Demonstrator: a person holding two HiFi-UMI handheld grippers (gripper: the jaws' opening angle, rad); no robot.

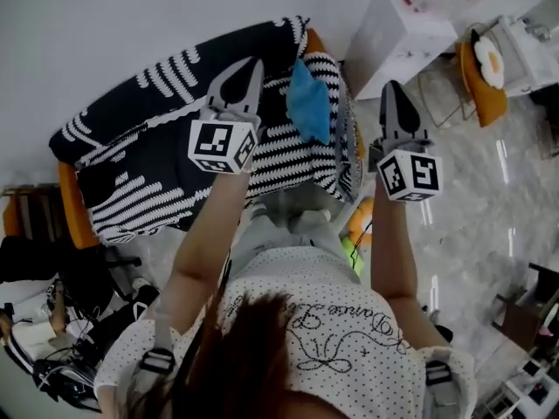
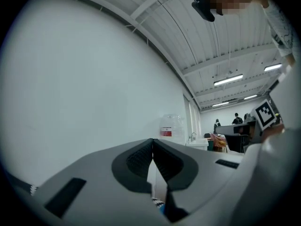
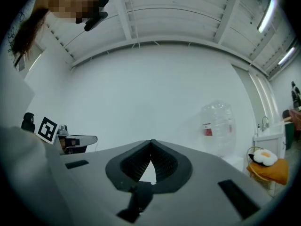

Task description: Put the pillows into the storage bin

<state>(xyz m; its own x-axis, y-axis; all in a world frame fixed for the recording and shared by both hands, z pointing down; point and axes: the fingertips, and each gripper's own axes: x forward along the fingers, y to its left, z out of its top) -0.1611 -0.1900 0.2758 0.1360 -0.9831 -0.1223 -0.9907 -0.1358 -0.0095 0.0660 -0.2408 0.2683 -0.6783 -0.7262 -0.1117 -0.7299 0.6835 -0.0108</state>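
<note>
Head view: striped pillows (image 1: 148, 182), blue cloth (image 1: 310, 103).

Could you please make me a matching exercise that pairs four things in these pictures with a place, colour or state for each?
Things:
1. blue item
2. egg-shaped cushion
3. clear jug
4. left gripper

Descriptions:
A. jaws shut, nothing between them
B. bears a red label
C. lies on striped black-and-white fabric
D. lies on an orange seat

Pairs: 1-C, 2-D, 3-B, 4-A.
</note>
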